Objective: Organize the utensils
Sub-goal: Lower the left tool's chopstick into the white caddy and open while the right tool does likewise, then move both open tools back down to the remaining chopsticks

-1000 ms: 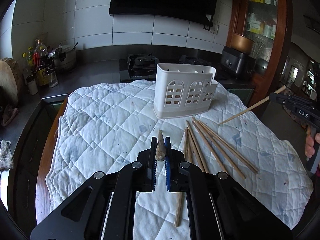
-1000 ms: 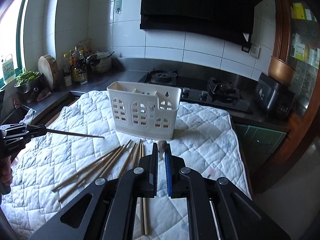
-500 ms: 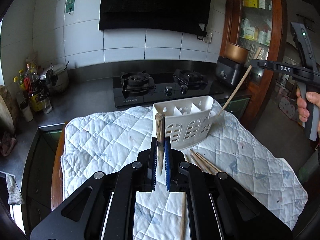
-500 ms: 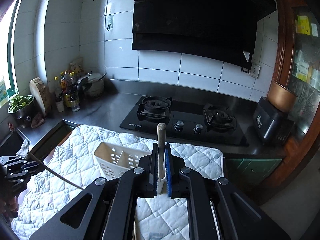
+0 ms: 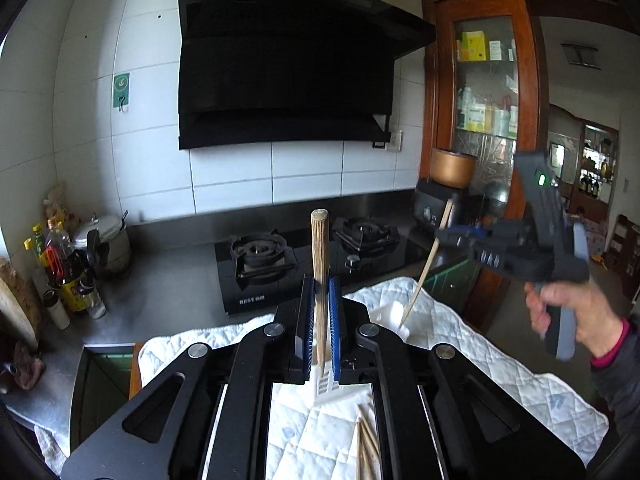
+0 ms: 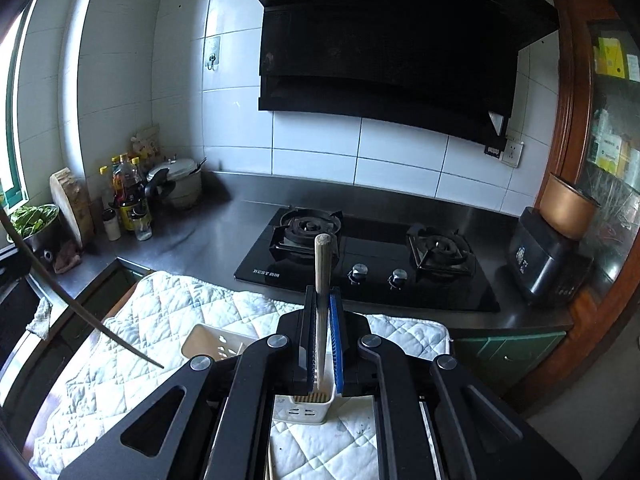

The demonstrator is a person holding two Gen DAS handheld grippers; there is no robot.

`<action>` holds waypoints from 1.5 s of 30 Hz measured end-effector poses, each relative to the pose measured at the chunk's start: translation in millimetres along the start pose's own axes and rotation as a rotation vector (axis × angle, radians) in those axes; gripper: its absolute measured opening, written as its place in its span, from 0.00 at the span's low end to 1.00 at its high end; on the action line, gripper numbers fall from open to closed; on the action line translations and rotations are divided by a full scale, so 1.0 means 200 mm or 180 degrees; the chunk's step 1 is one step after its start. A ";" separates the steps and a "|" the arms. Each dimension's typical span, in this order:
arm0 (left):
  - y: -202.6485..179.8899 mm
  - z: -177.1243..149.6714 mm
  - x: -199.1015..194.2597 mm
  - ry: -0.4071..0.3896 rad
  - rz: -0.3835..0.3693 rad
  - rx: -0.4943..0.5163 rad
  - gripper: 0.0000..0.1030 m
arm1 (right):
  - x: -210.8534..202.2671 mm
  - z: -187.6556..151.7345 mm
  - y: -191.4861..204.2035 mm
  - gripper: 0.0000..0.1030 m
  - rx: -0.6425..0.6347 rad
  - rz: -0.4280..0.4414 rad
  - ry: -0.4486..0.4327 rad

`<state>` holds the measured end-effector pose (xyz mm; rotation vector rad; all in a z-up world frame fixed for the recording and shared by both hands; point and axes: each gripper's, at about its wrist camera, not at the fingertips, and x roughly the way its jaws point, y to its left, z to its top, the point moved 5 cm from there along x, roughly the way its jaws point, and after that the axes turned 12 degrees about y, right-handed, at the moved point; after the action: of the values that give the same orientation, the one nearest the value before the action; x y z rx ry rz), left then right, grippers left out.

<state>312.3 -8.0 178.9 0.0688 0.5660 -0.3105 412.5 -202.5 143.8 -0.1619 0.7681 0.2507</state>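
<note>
Left gripper [image 5: 320,320] is clamping a wooden chopstick [image 5: 320,256] between its blue pads, jaws nearly fully closed, stick standing upright at frame centre with its blunt end up. Right gripper [image 6: 322,336] is doing the same: jaws pinched on a second chopstick [image 6: 323,264], upright, lower end dipping into the white utensil caddy [image 6: 208,340] just below the jaws. In the left wrist view the right gripper is sitting at right of frame, held by the person's hand [image 5: 568,312], its chopstick slanting down to the caddy rim. Loose chopsticks [image 5: 366,440] are lying on the white quilted cloth [image 5: 480,356] at bottom centre. Gas hob [image 6: 360,264] and range hood [image 5: 280,72] are filling the background.
</note>
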 end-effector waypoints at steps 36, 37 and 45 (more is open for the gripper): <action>0.08 -0.13 0.63 0.0608 -0.0167 -0.0429 0.09 | 0.07 -0.22 -0.06 0.27 0.0041 -0.0074 0.0016; 0.07 -0.13 0.60 0.0583 -0.0151 -0.0420 0.09 | 0.04 -0.23 -0.06 0.28 0.0040 -0.0084 -0.0024; 0.05 -0.21 0.27 0.0350 -0.0101 -0.0412 0.09 | -0.21 -0.48 0.00 0.29 0.0012 0.0009 -0.0139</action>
<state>337.1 -6.9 114.7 -0.0484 0.6954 -0.3015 319.4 -232.2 105.2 -0.1512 0.7255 0.2546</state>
